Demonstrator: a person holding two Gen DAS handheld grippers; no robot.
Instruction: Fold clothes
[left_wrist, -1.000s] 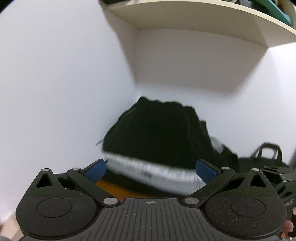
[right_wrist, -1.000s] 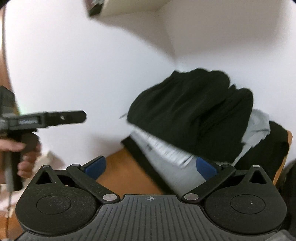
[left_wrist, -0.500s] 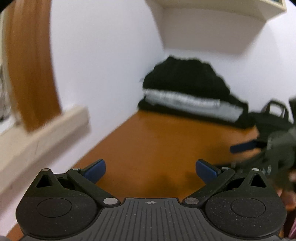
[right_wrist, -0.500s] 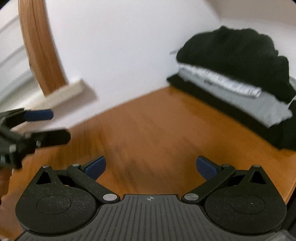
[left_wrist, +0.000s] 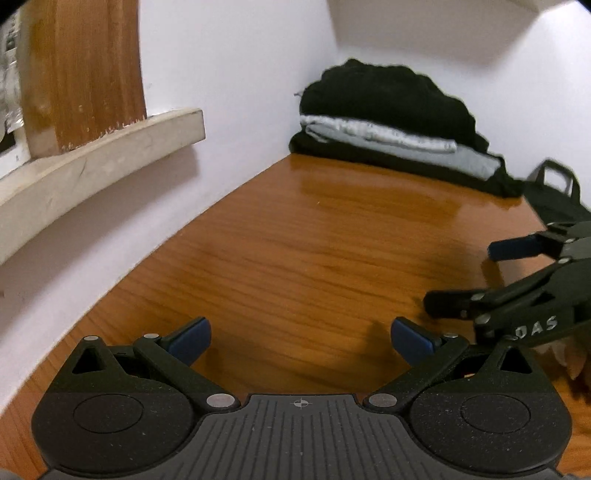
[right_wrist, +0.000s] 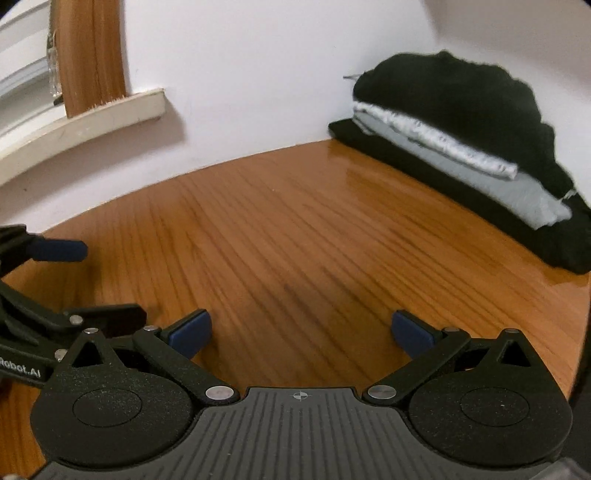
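A stack of folded clothes (left_wrist: 391, 129) lies at the far end of the wooden table (left_wrist: 314, 258), in the wall corner: a black garment on top, a grey one under it, another black one at the bottom. It also shows in the right wrist view (right_wrist: 465, 147). My left gripper (left_wrist: 301, 338) is open and empty, low over the near part of the table. My right gripper (right_wrist: 301, 330) is open and empty too, beside the left one. Each gripper shows in the other's view, the right one (left_wrist: 517, 280) at the right edge, the left one (right_wrist: 55, 288) at the left edge.
A white wall runs along the table's left side, with a pale ledge (left_wrist: 92, 158) and a wooden post (left_wrist: 85, 70) on it. A black bag (left_wrist: 554, 195) stands to the right of the stack. The table's right edge (right_wrist: 576, 332) curves close by.
Both grippers have pulled back from the stack of clothes, which now lies far ahead. Both stay open and empty. The bare tabletop has come into view.
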